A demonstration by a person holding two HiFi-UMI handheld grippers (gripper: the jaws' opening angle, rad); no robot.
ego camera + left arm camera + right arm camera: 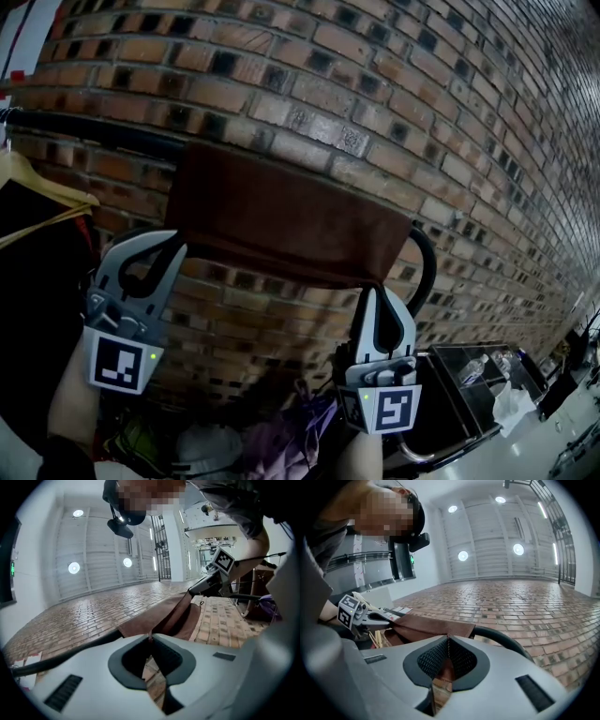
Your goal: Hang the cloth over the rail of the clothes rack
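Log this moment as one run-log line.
brown cloth: draped over black rail | left tool: shut on its lower left corner | right tool: shut on its lower right corner

The cloth [281, 220] is matt, soft brown fabric; the rail [94, 133] smooth black metal; the wall [394, 84] rough brick.

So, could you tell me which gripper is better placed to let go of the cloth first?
Left, probably. The left gripper pinches the cloth where it lies over the straight rail; the right gripper holds the corner beside the rail's downward bend, where it might slip.
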